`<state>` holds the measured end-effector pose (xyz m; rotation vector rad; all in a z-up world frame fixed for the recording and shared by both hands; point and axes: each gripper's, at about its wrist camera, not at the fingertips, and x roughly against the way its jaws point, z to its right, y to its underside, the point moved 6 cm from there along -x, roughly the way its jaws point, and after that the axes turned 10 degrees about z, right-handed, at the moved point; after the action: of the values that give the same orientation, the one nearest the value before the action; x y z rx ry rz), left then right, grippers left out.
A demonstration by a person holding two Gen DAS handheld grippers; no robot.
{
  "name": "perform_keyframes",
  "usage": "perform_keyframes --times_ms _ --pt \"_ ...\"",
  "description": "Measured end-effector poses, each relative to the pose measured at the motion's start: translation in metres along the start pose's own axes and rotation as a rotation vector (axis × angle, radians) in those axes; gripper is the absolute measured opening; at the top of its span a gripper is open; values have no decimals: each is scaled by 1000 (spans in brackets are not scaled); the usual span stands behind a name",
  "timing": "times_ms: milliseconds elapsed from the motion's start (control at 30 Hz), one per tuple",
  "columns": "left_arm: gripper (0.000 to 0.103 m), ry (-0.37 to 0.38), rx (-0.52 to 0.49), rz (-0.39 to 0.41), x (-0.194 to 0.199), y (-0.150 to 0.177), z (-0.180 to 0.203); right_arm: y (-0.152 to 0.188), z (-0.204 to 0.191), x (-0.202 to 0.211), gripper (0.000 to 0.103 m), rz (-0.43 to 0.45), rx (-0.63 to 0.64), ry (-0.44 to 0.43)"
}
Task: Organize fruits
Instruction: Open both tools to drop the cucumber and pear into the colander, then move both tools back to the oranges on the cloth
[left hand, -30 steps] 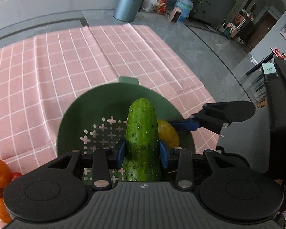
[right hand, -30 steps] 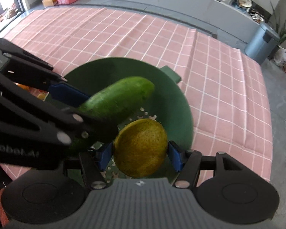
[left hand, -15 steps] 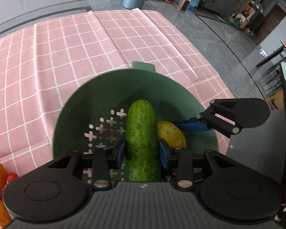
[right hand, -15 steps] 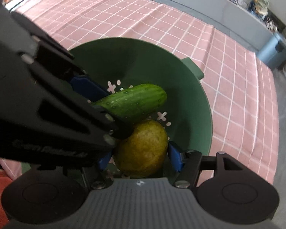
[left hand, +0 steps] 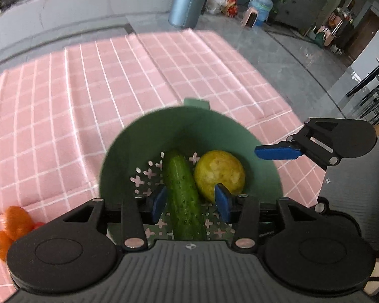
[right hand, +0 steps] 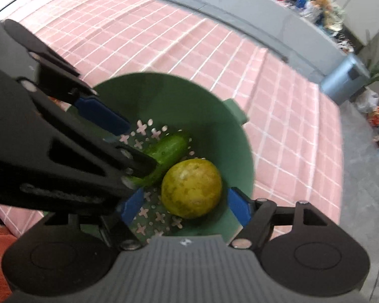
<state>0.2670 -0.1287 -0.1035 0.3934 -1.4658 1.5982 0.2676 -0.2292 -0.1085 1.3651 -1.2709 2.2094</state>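
A green perforated colander stands on the pink checked tablecloth. A cucumber and a yellow-green round fruit lie on its bottom, side by side. My left gripper is open above the cucumber, its blue pads clear of it on both sides. My right gripper is open above the round fruit, pads apart from it. The right gripper also shows in the left wrist view, and the left gripper fills the left of the right wrist view.
Several oranges lie on the cloth to the left of the colander. The pink tablecloth stretches ahead to a grey ledge. A metal bin stands on the floor beyond.
Both grippers have opened and lifted. The cucumber and the round fruit have left the pads and now lie on the colander's bottom.
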Motion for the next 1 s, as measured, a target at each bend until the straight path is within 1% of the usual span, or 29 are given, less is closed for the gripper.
perform_keyframes --times_ms 133,200,333,433,533,633,700,767,900,1000 --pt "52 -32 -52 76 41 -5 0 -7 -5 25 71 56 -24 83" --pt "52 -50 -81 123 64 -5 -1 -11 -10 40 71 108 -74 114" --pt "52 -79 -109 192 107 -1 -4 -15 -27 64 71 209 -164 132" --pt "52 -93 -95 233 136 7 -12 -18 -46 81 71 284 -234 145" --pt "52 -119 -62 270 160 18 -26 -19 -68 90 71 334 -279 171" --pt "52 -152 -48 306 178 29 -44 -17 -87 99 72 383 -364 155" --pt "52 -180 -47 319 187 37 -56 -15 -102 104 75 412 -408 144" --pt "52 -190 -54 314 192 45 -67 -12 -116 106 76 431 -436 126" --pt "52 -179 -9 321 197 57 -93 -4 -140 105 76 442 -502 107" --pt "52 -198 8 308 198 72 -112 4 -154 97 76 436 -533 107"
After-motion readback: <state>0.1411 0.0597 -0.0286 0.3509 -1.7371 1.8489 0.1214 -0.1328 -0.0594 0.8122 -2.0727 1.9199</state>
